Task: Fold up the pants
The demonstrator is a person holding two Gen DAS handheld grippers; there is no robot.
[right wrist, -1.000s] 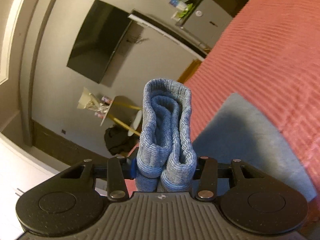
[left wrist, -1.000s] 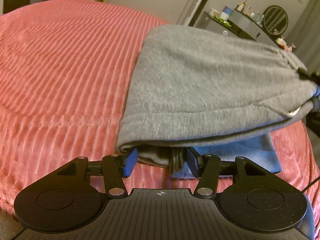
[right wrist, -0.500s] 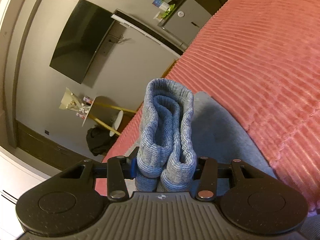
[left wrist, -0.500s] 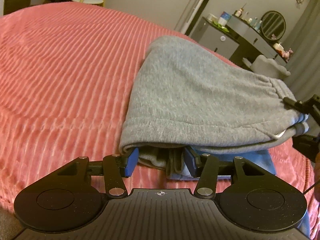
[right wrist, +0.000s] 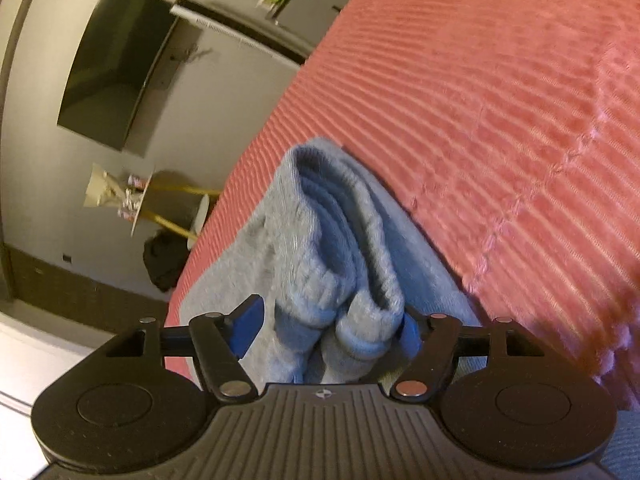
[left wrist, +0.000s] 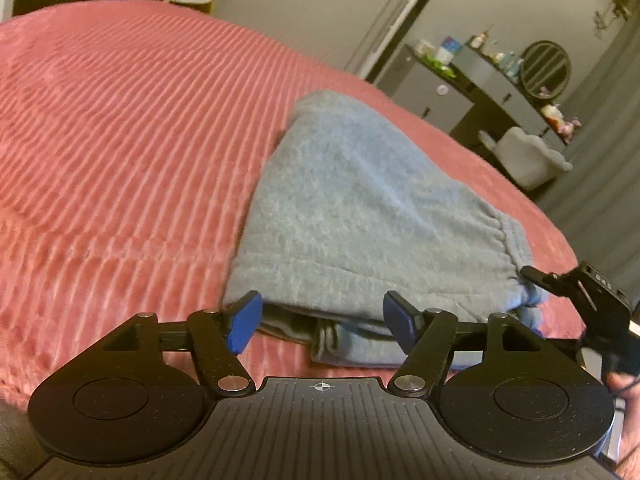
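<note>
Pants (left wrist: 360, 220), grey-blue sweatpants, are lying folded in layers on the red ribbed bedspread (left wrist: 120, 140), elastic waistband gathering toward the right end. I'm seeing my left gripper (left wrist: 322, 326) sitting at the near edge of the stack, blue pads spread wide on either side of the layered edge, nothing clamped between them. In the right wrist view the bunched cuff end of the pants (right wrist: 336, 248) is standing up between my right gripper (right wrist: 332, 330) pads; jaws are looking wide here too, the left pad standing apart from the fabric, the right pad touching or just beside it, hard to tell which. In the left view the right gripper (left wrist: 588, 300) is showing at the far right, beside the waistband end. Beyond the bed, a dark dresser (left wrist: 460, 92) with small bottles and a round mirror (left wrist: 546, 68) is standing against the wall. Right view is showing a wall-mounted TV (right wrist: 116, 68) and a small round side table (right wrist: 144, 204).
</note>
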